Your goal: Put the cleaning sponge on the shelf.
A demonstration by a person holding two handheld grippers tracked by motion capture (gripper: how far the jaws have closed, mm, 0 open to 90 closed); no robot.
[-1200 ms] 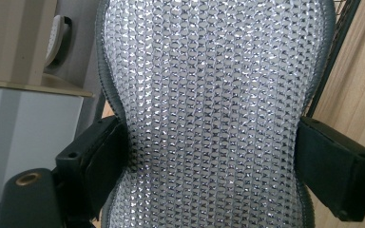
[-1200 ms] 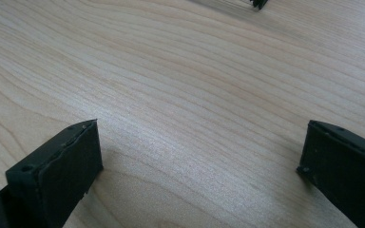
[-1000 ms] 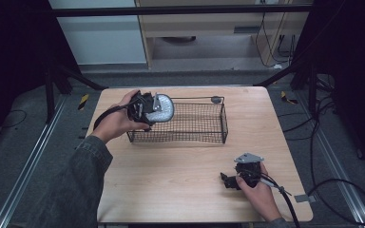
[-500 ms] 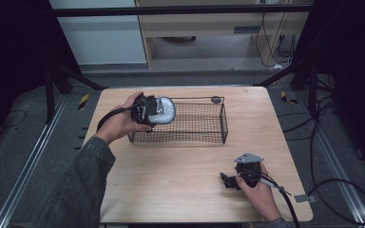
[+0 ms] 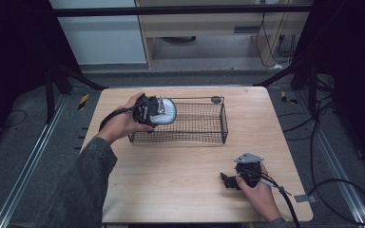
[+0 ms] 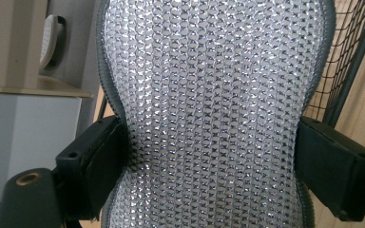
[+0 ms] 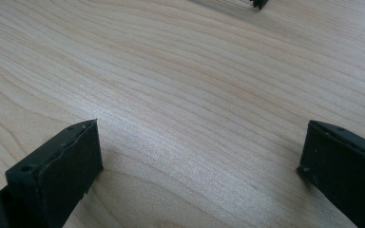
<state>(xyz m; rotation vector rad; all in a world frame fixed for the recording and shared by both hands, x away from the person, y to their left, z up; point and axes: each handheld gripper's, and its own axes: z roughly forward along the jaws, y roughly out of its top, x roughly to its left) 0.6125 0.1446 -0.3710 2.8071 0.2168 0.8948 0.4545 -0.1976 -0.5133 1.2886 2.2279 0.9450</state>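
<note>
Left claw [image 5: 153, 110] pinches waisted, shiny mesh pad [image 6: 214, 109] (grey-edged).

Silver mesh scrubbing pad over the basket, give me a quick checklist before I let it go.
1. Left gripper shut on the silver mesh scrubbing pad: ok.
2. Pad over the black wire basket: at its left end, just above the rim; whether fully inside, cannot tell.
3. Basket upright on the light wooden table: ok.
4. Basket floor free below the pad: cannot tell.
5. Right gripper open, resting on the table well apart from the basket: ok.
</note>
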